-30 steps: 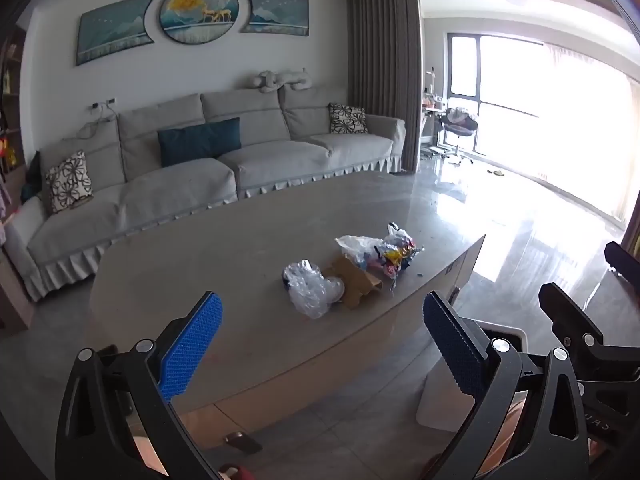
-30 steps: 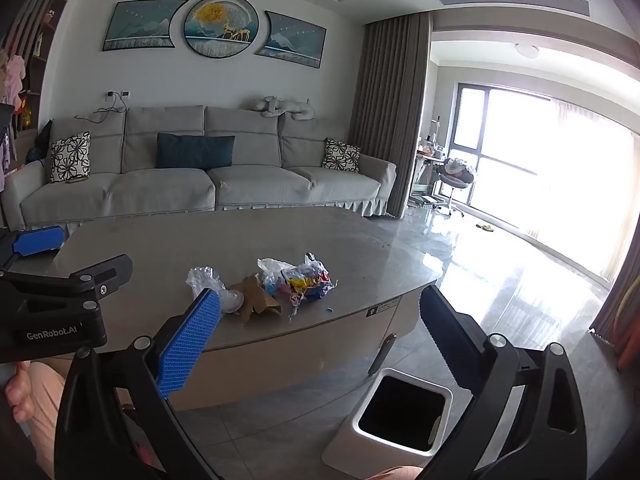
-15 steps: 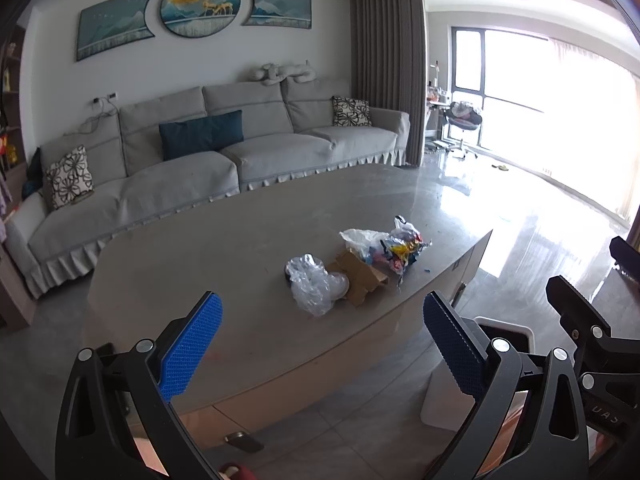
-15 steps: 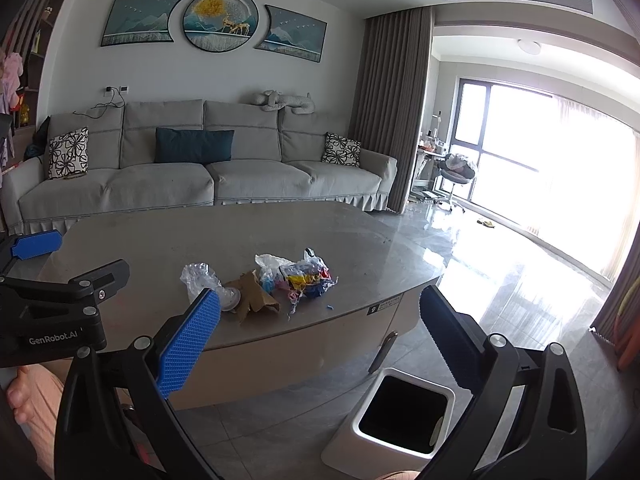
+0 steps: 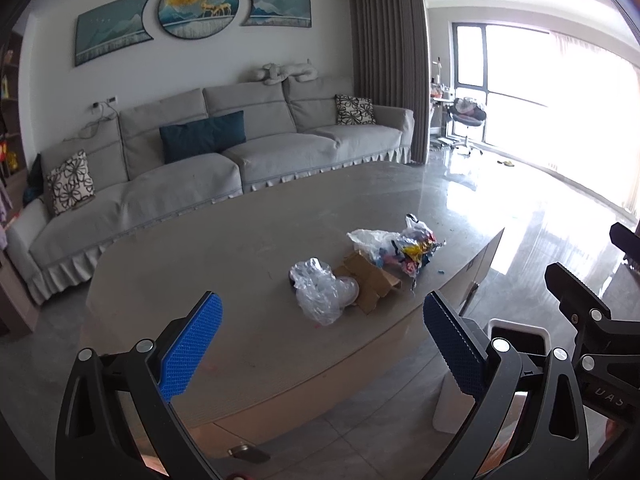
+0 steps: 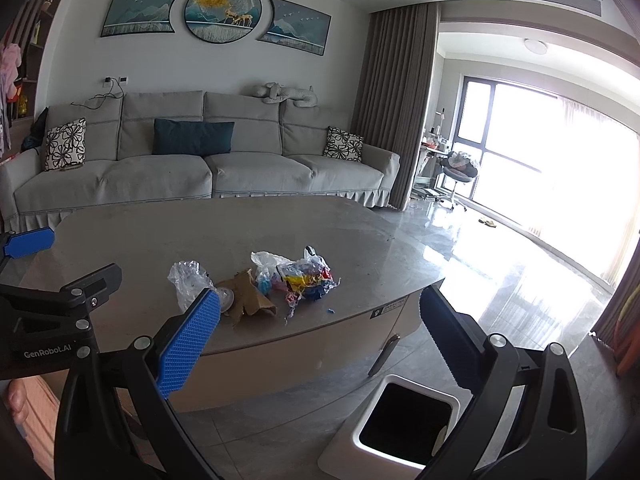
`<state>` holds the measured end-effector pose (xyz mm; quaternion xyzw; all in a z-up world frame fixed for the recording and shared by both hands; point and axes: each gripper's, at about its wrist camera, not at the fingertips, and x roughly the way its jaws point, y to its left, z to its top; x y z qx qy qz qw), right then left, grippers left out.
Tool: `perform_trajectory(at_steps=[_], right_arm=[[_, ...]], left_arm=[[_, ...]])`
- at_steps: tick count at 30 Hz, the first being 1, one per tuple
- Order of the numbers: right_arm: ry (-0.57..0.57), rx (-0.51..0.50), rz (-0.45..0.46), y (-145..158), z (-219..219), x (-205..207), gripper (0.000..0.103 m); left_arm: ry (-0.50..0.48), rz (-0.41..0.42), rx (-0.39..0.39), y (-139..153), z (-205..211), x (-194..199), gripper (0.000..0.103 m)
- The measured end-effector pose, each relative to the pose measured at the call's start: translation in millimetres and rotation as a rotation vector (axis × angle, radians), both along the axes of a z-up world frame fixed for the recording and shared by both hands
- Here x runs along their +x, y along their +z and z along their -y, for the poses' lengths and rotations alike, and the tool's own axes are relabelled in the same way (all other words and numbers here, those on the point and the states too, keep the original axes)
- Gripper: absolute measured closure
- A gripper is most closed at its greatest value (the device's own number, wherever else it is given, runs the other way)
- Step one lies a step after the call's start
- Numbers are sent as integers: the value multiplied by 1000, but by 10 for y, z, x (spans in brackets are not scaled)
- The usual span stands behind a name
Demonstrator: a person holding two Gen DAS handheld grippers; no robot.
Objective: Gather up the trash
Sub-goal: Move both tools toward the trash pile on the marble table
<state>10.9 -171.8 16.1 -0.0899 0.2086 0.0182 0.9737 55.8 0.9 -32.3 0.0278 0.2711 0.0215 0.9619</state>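
Note:
A heap of trash lies on the grey coffee table (image 5: 224, 256) near its right end: a crumpled clear plastic bag (image 5: 322, 294), a torn brown cardboard piece (image 5: 370, 278) and a bag of colourful wrappers (image 5: 404, 246). They also show in the right wrist view as the clear bag (image 6: 186, 280), the cardboard (image 6: 250, 296) and the wrappers (image 6: 304, 276). A white open bin (image 6: 400, 424) stands on the floor by the table's end. My left gripper (image 5: 320, 344) and right gripper (image 6: 320, 336) are both open, empty, and short of the table.
A grey sofa (image 6: 200, 164) with cushions runs along the far wall. A tiny blue scrap (image 6: 330, 311) lies by the table edge. Shiny floor stretches right toward bright windows (image 6: 540, 152). The left gripper also shows at the left edge of the right wrist view (image 6: 56, 300).
Both grippers have drifted a little forward toward the table and the trash looks slightly larger. The jaws stay open.

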Motion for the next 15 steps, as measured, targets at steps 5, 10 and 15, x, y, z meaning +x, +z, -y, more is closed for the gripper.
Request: perform_trajectory(at_steps=[5, 10, 15], right_arm=[[8, 6, -22, -92, -7, 205, 4], [14, 17, -53, -212, -15, 473, 4], [22, 38, -71, -355, -37, 753, 4]], left_arm=[[4, -26, 7, -123, -6, 214, 3], [9, -28, 35, -234, 8, 445, 3], [16, -41, 54, -377, 9, 707, 3]])
